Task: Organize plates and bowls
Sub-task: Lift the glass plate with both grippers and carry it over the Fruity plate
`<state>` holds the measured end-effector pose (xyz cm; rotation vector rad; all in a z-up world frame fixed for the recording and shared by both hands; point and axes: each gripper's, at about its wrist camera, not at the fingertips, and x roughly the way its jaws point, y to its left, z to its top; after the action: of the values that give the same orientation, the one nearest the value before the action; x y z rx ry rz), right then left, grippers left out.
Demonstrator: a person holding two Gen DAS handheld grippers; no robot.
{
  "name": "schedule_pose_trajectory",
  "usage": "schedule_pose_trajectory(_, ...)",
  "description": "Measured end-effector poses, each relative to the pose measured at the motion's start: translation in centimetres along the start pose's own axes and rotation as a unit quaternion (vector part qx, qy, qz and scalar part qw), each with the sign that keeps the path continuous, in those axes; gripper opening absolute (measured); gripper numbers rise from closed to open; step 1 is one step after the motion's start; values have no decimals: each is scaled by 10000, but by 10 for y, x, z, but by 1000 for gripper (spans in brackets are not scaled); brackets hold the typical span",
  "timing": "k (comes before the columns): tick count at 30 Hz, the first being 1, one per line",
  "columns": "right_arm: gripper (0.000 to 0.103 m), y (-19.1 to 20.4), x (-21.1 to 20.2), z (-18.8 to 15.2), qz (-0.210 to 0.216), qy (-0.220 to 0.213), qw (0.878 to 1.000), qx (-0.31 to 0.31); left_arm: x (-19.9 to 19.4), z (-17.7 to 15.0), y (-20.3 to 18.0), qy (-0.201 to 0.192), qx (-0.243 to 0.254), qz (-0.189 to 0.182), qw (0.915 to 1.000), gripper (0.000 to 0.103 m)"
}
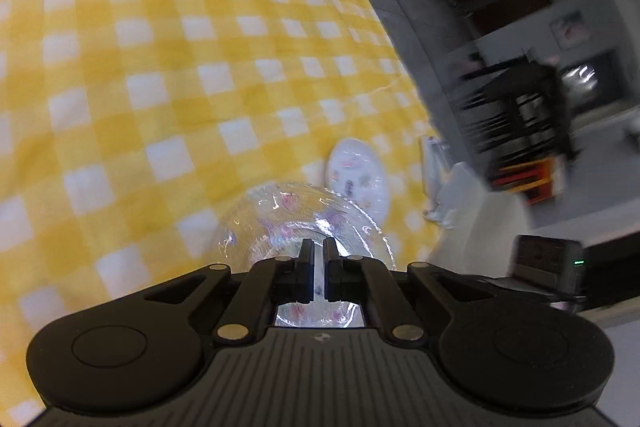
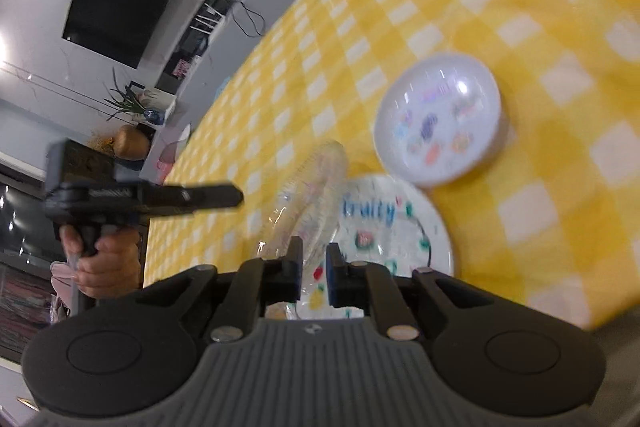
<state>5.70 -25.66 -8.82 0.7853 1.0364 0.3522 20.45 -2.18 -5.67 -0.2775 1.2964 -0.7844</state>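
With right gripper [image 2: 314,261] clenched on the rim of clear bowl [image 2: 312,195], holding it tilted above plate [image 2: 400,227] at 12 o'clock. One-edge pinch explains the slant, and looks like lining up to stack. Leaving white bowl [image 2: 440,119] at 1 o'clock upright on cloth [image 2: 540,27], just beyond plate, untouched. Keeping left gripper [image 2: 236,197] at 9 o'clock clamped shut on nothing visible, tips just short of clear bowl, probably on standby to steady it.

Bowl [image 2: 438,117] on tablecloth [image 2: 520,27], just behind plate [image 2: 400,223].
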Motion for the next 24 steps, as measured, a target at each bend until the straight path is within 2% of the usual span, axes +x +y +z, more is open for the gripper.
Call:
schedule_pose_trajectory(1,4,-1,1,-3,-146,-31,9999,-9,2,0,-5,5,94,226,9997,4)
schedule_pose_trajectory(2,4,-2,2,-4,-236,-39,9997,-34,5,0,-7,22,119,291,9995,4)
schedule_pose_trajectory(4,2,-9,5,-2,-162,28,9998,129,9,0,-4,54,59,307,9995,4)
schedule_pose_trajectory(8,1,-5,6,-2,-239,-19,9997,22,10,-1,2,18,6,604,9982,4)
schedule_pose_trajectory(11,1,-10,0,-2,-204,-8,9996,186,0,-1,10,-1,103,792,9968,5)
schedule_pose_trajectory(13,1,-10,-3,-2,-256,-61,9995,187,-3,-2,13,65,166,770,9969,6)
schedule_pose_trajectory(14,1,-11,-3,-1,-279,-64,9994,200,-4,-4,14,116,228,698,9972,9)
schedule_pose_trajectory(15,1,-11,-2,-1,-283,-37,9994,218,-4,-5,15,189,309,622,9974,18)
schedule_pose_trajectory(17,1,-12,0,0,-302,19,9992,279,-4,-8,15,276,483,526,9971,30)
schedule_pose_trajectory(18,1,-13,1,0,-317,34,9991,297,-2,-9,15,297,535,525,9967,33)
schedule_pose_trajectory(22,1,-15,-1,1,-428,16,9985,352,9,-10,21,479,528,630,9955,35)
schedule_pose_trajectory(24,1,-15,-1,0,-505,13,9982,337,16,-11,27,622,367,673,9951,35)
